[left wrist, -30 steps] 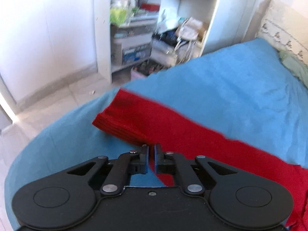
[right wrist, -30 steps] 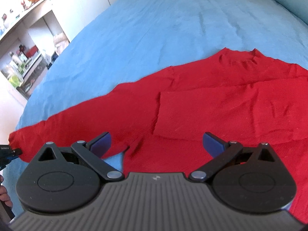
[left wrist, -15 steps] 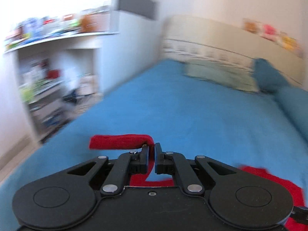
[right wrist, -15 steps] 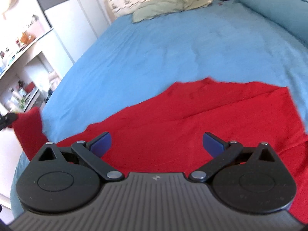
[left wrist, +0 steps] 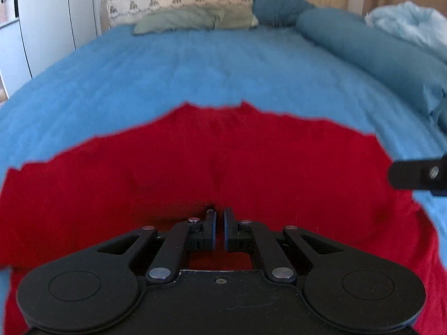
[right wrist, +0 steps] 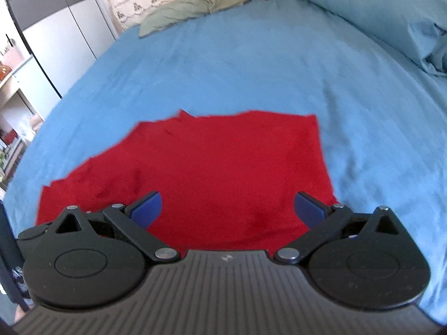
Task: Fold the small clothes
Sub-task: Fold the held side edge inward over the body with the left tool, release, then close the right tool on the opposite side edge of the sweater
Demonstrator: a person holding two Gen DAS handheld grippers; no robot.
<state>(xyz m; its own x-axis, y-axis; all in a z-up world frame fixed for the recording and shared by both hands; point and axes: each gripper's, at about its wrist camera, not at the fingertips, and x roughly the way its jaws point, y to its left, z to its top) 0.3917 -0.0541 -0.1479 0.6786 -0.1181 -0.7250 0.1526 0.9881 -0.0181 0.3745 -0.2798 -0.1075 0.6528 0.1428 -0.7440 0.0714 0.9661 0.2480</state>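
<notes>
- A red garment [left wrist: 251, 167] is spread flat on a bed covered by a blue sheet [left wrist: 195, 69]; in the right wrist view the same garment [right wrist: 223, 167] is seen lying near the foot end, with bare sheet [right wrist: 223, 69] beyond it up to the pillows.
- The left gripper [left wrist: 220, 229] is held low over the garment, and its black fingers [left wrist: 209, 231] are drawn together with only a narrow slit between them.
- Red cloth is seen through that slit and bunched in a dark pucker just at the fingertips, so a fold of the garment appears to be pinched there; the contact itself is partly hidden.
- The right gripper [right wrist: 226, 209] is held above the near part of the garment, its blue-padded fingers [right wrist: 146, 209] are spread wide apart, and nothing is held between them.
- A black part of the right gripper is seen at the right edge of the left wrist view, above the garment's right border.
- The garment's far edge is uneven in both views, while its right edge runs fairly straight.
- A green pillow [left wrist: 178, 19] and a patterned cream pillow [left wrist: 181, 0] are laid at the head of the bed.
- A dark teal bolster [left wrist: 363, 47] is stretched along the right side of the bed, and a pale blue blanket [left wrist: 410, 25] is bunched behind it.
- A white wardrobe [right wrist: 64, 33] is seen left of the bed.
</notes>
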